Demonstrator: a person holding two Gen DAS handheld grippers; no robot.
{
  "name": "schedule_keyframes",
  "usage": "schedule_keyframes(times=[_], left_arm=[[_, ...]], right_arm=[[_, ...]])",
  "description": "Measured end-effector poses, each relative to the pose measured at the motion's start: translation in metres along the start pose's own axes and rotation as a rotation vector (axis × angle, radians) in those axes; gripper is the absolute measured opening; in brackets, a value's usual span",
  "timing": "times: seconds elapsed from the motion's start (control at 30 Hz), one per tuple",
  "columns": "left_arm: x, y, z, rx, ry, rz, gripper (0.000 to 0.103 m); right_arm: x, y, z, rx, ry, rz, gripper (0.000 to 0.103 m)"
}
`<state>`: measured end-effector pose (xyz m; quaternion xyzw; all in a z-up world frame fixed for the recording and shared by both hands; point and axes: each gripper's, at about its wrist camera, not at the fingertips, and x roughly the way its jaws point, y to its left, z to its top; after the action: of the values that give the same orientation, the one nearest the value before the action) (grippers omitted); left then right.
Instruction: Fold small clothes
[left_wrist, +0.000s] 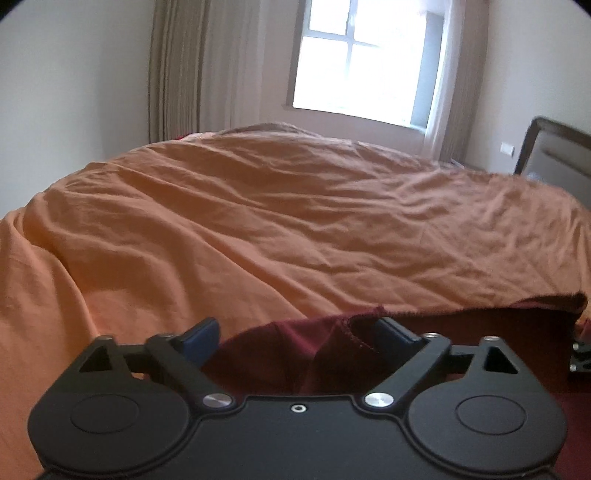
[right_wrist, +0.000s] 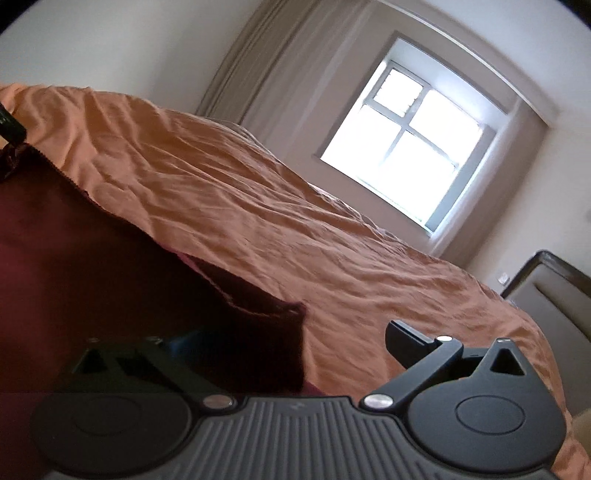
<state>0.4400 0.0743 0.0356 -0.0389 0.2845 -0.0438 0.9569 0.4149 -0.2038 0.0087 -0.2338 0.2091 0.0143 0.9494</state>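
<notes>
A dark red garment (left_wrist: 295, 354) lies bunched between the fingers of my left gripper (left_wrist: 295, 336), which is open, blue pads far apart. A stitched hem wraps over the right pad (left_wrist: 393, 334), and the cloth's upper edge runs off to the right. In the right wrist view the same dark red garment (right_wrist: 110, 266) spreads across the left half and covers the left finger of my right gripper (right_wrist: 288, 341), also open; its right finger (right_wrist: 404, 338) stands bare over the bed. A black part of the left gripper (right_wrist: 11, 123) shows at the cloth's far corner.
The orange bedsheet (left_wrist: 277, 221) is wrinkled and fills the area ahead of both grippers. Behind it are a bright window (left_wrist: 362, 62), beige curtains (left_wrist: 177, 70) and white walls. A brown padded headboard (right_wrist: 554, 295) stands at the right.
</notes>
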Motion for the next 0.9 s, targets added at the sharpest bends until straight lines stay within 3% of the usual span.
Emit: schedule_keyframes(times=[0.23,0.37,0.47,0.6,0.73,0.9], left_arm=[[-0.049,0.025,-0.005,-0.001,-0.126,0.017,0.102],[-0.088,0.052,-0.021,0.033,-0.175,0.055,0.102],[-0.113,0.076,-0.041,0.028,-0.198,0.081,0.102],[-0.134,0.106,-0.074,-0.012,-0.19,0.074,0.102],[-0.136,0.122,-0.106,-0.027,-0.163,0.023,0.102],[-0.13,0.118,-0.13,0.07,-0.152,-0.071,0.1]], right_arm=[[-0.003,-0.007,-0.021,-0.039,0.063,-0.141,0.103],[0.006,-0.025,-0.031,0.07,0.14,-0.194,0.103],[0.002,-0.035,-0.035,0.139,0.148,-0.23,0.103],[-0.024,-0.031,-0.028,0.167,0.056,-0.168,0.103],[-0.046,-0.007,-0.009,0.108,-0.008,-0.039,0.103],[-0.069,0.036,0.023,0.072,-0.094,0.23,0.103]])
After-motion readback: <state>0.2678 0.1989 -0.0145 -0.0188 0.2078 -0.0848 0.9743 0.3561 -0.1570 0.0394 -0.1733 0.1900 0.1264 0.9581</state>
